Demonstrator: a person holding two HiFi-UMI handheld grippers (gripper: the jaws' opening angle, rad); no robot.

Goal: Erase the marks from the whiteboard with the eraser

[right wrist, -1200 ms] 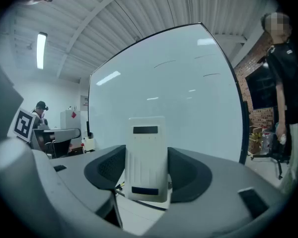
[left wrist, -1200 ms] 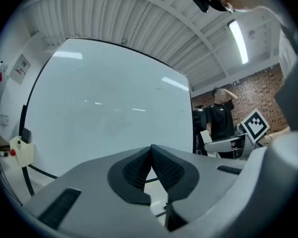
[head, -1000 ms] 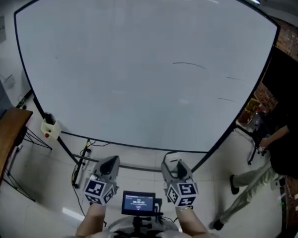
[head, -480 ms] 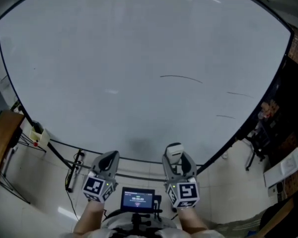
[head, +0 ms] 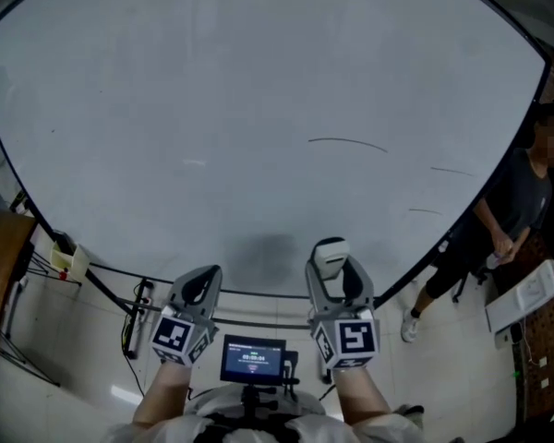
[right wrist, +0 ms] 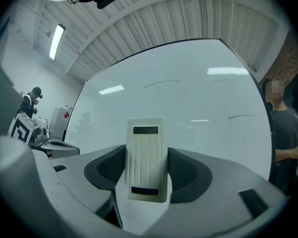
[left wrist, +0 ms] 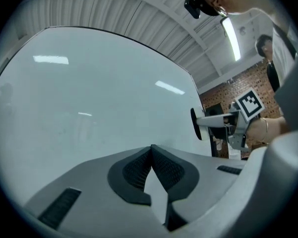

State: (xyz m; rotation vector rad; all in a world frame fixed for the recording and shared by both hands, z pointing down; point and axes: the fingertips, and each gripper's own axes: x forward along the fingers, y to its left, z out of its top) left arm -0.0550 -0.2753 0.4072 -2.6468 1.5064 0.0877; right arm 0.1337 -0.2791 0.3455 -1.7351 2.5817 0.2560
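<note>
A large whiteboard (head: 212, 109) fills the head view. It bears a long curved dark mark (head: 348, 142) right of centre and two shorter marks (head: 452, 170) nearer the right edge. My right gripper (head: 331, 264) is shut on a cream eraser (right wrist: 147, 157), held upright just below the board's lower part. The curved mark (right wrist: 161, 84) shows above the eraser in the right gripper view. My left gripper (head: 199, 286) is shut with nothing in it, its pads (left wrist: 151, 170) touching at the tips, low beside the right one.
A person in a dark shirt (head: 512, 206) stands at the board's right edge, also seen as a person (right wrist: 283, 133) in the right gripper view. A brown table (head: 0, 266) and a small white box (head: 66, 258) sit at the lower left. A small screen (head: 252, 360) hangs between my arms.
My right gripper has risen with the eraser toward the board's lower edge. The view shifted slightly, and a person now stands at the right edge.
</note>
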